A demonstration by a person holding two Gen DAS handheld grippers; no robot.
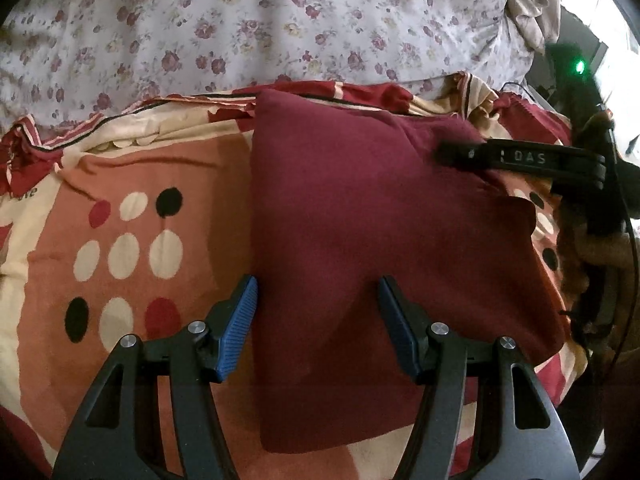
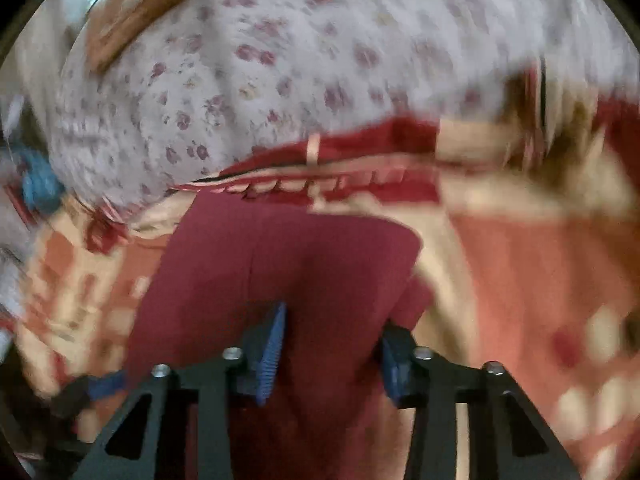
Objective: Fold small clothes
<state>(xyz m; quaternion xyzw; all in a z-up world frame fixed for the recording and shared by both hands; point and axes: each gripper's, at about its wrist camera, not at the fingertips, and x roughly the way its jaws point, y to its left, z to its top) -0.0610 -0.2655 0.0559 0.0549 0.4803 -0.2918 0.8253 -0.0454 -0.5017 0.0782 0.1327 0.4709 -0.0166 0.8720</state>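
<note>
A folded maroon garment lies flat on the patterned bedsheet. My left gripper is open, its blue pads over the garment's left part, the left pad at its left edge. My right gripper shows as a black finger at the garment's far right corner. In the blurred right wrist view the right gripper is open with the maroon garment between and under its blue fingers.
A white floral quilt is bunched along the far side of the bed. The orange, cream and red dotted sheet spreads on both sides. A dark device with a green light and cables stand at the right edge.
</note>
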